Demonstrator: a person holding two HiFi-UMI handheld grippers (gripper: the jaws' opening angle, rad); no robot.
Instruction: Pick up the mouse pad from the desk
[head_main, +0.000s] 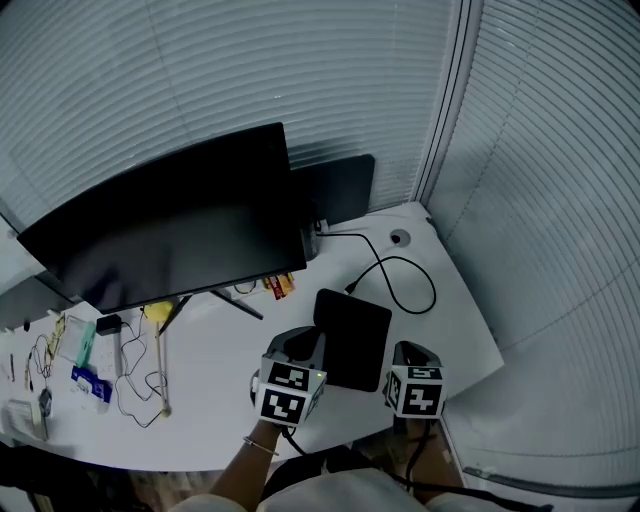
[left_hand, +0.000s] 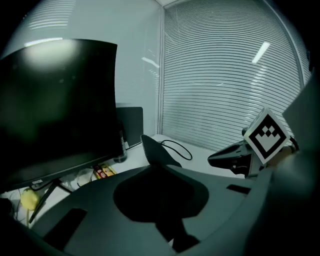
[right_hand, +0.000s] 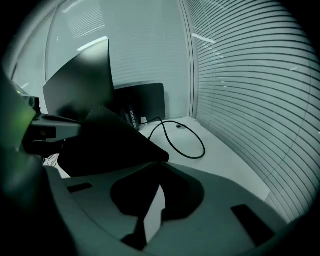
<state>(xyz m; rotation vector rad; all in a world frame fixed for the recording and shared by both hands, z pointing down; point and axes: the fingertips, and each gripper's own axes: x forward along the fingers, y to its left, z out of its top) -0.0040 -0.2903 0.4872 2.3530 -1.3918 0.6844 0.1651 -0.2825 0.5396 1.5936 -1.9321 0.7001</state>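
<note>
My left gripper (head_main: 303, 348) has its jaws pressed together on the left side of the mouse pad (head_main: 352, 336). My right gripper (head_main: 408, 354) has its jaws clamped on the pad's right side. The black pad hangs between the two, off the white bench (head_main: 440, 300), and reaches forward from both sets of jaws. From the left jaws I see it nearly edge-on, and from the right jaws it is a broad dark sheet stretching off to the left.

Beyond the pad's far edge a black cable (head_main: 405, 285) lies in a loop on the bench. Further out, a small round grommet (head_main: 400, 238) sits near the bench's far corner. Ahead and to the left of my left jaws stands a wide black monitor (head_main: 170, 235), with a second dark screen (head_main: 335, 188) behind it and red and yellow packets (head_main: 279, 286) at its foot. Well off to the left, thin wires and small items (head_main: 90, 365) lie scattered. Horizontal blinds (head_main: 540, 150) cover the walls ahead and to the right, meeting at a corner post (head_main: 450, 100).
</note>
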